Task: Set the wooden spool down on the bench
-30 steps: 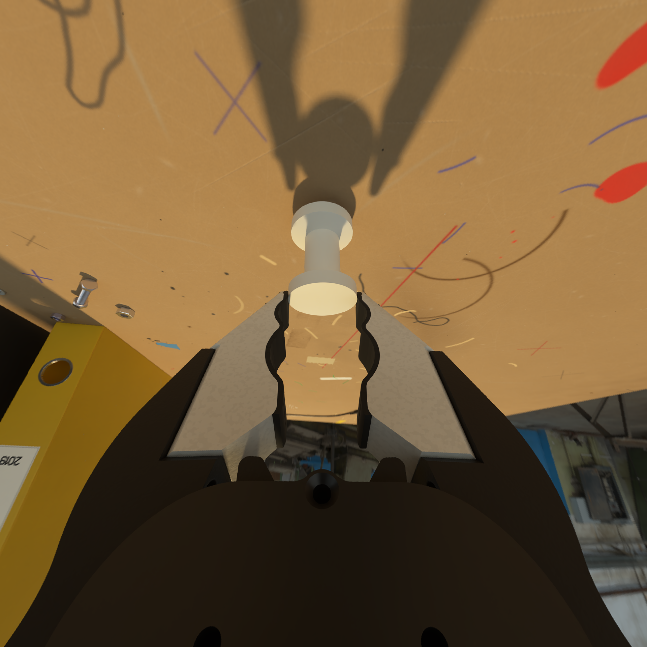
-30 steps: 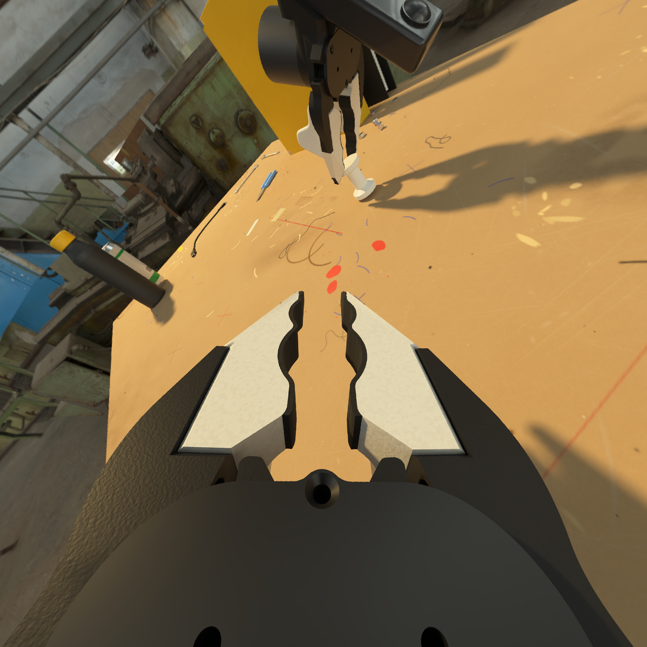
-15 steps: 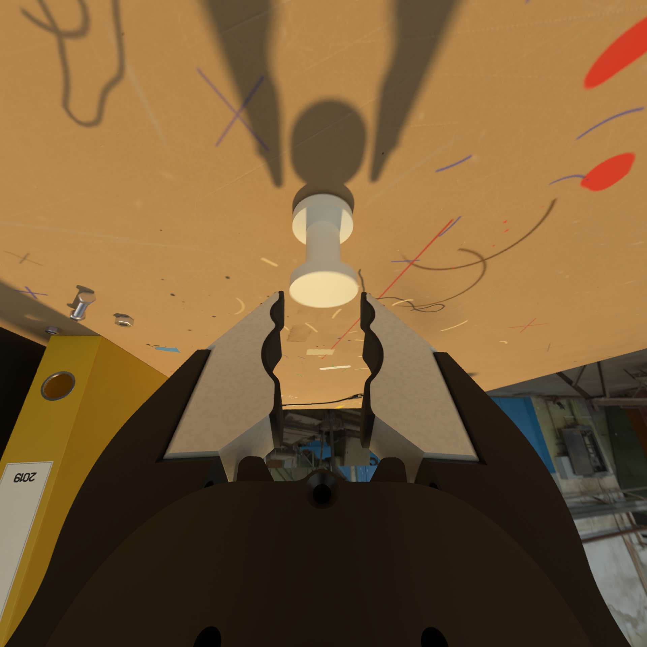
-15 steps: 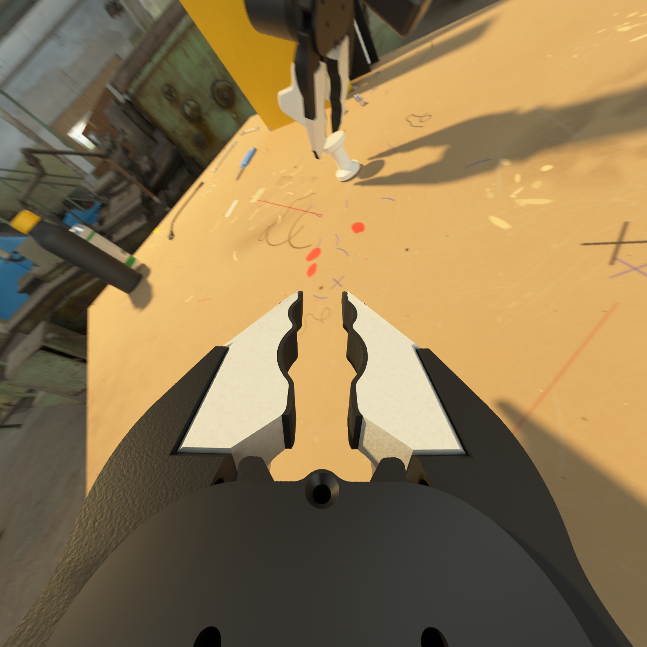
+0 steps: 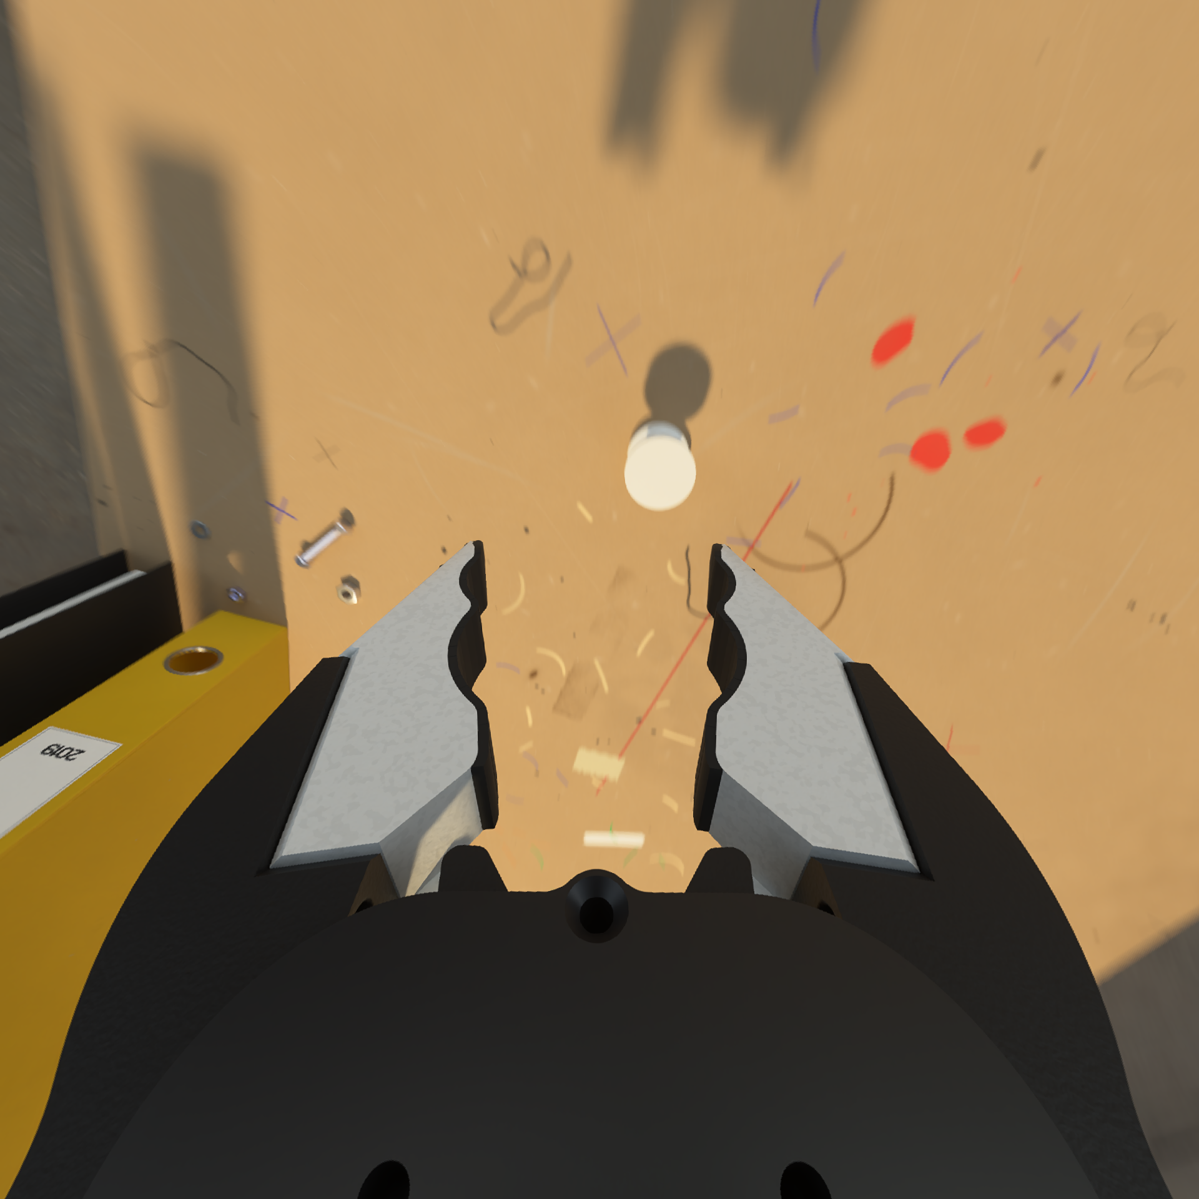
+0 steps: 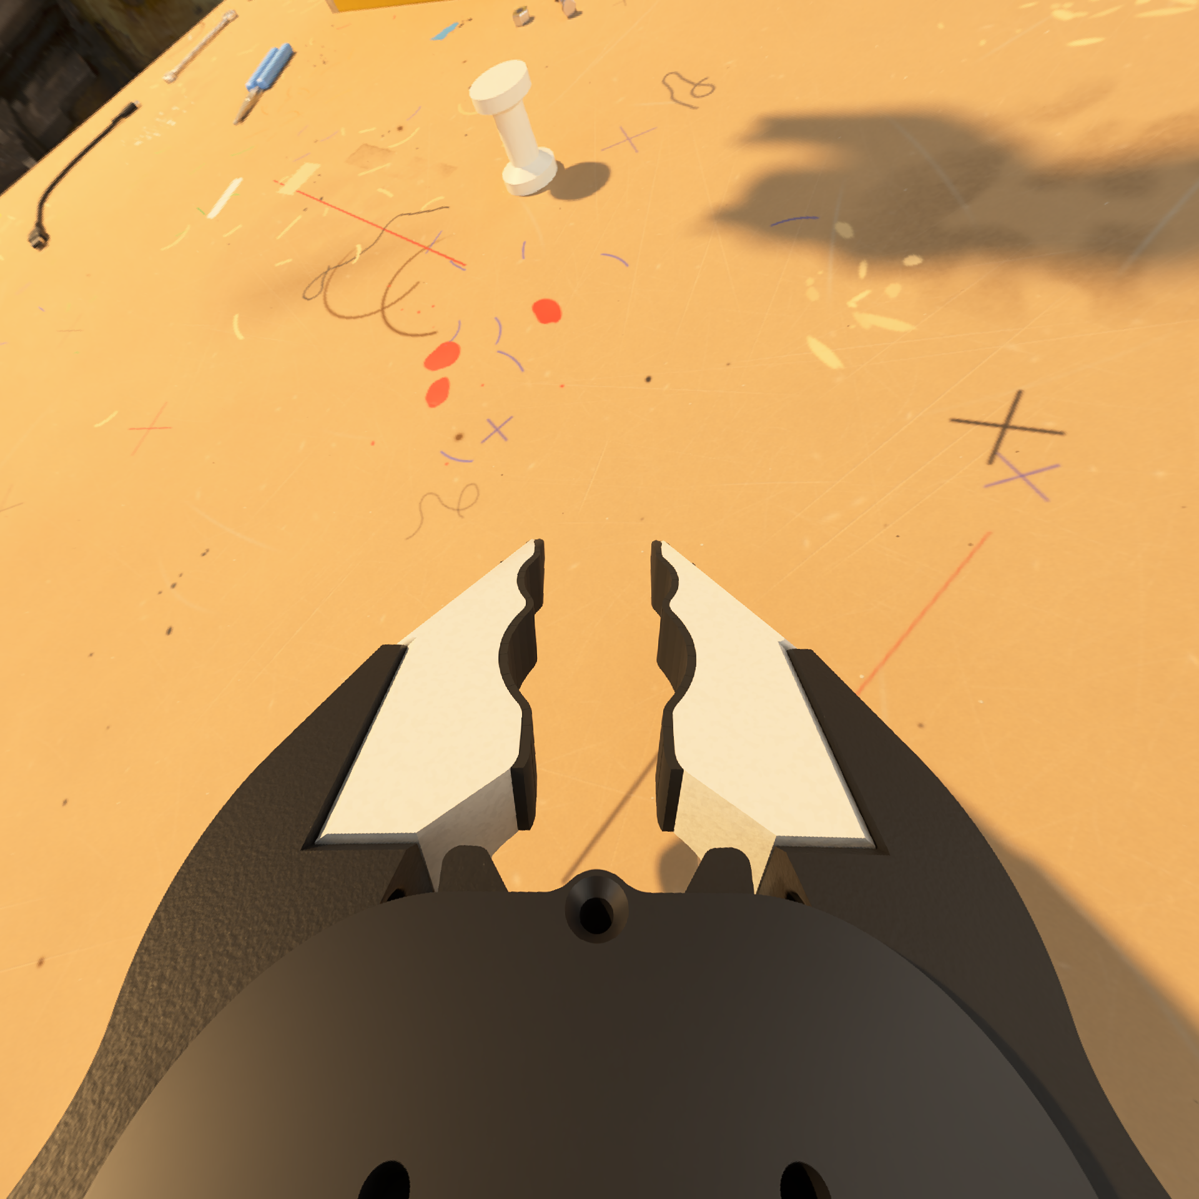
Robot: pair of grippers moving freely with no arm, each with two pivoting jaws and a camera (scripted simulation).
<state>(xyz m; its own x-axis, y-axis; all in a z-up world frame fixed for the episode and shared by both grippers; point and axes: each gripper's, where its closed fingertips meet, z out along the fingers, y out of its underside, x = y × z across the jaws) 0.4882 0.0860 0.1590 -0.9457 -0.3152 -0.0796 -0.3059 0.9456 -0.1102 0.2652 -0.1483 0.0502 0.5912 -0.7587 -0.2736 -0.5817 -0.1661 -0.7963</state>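
The pale wooden spool (image 5: 659, 468) stands upright on one flange on the orange bench (image 5: 973, 649), free of both grippers. In the right wrist view the spool (image 6: 512, 126) shows far ahead with its shadow beside it. My left gripper (image 5: 595, 548) is open and empty, well above the spool and looking down on its top flange. My right gripper (image 6: 597, 545) is open and empty, low over the bench (image 6: 843, 584), far from the spool. The left gripper is out of the right wrist view; only its shadow lies on the bench.
A yellow binder (image 5: 117, 778) stands at the left edge, with a bolt (image 5: 324, 537) and nuts (image 5: 349, 589) near it. A blue screwdriver (image 6: 266, 74) and a black cable (image 6: 71, 175) lie by the bench's far left edge. Red paint spots (image 6: 441, 357) mark the middle.
My left gripper has opened wider and pulled up and away from the spool, which stays standing on the bench. My right gripper has tilted down toward the bench.
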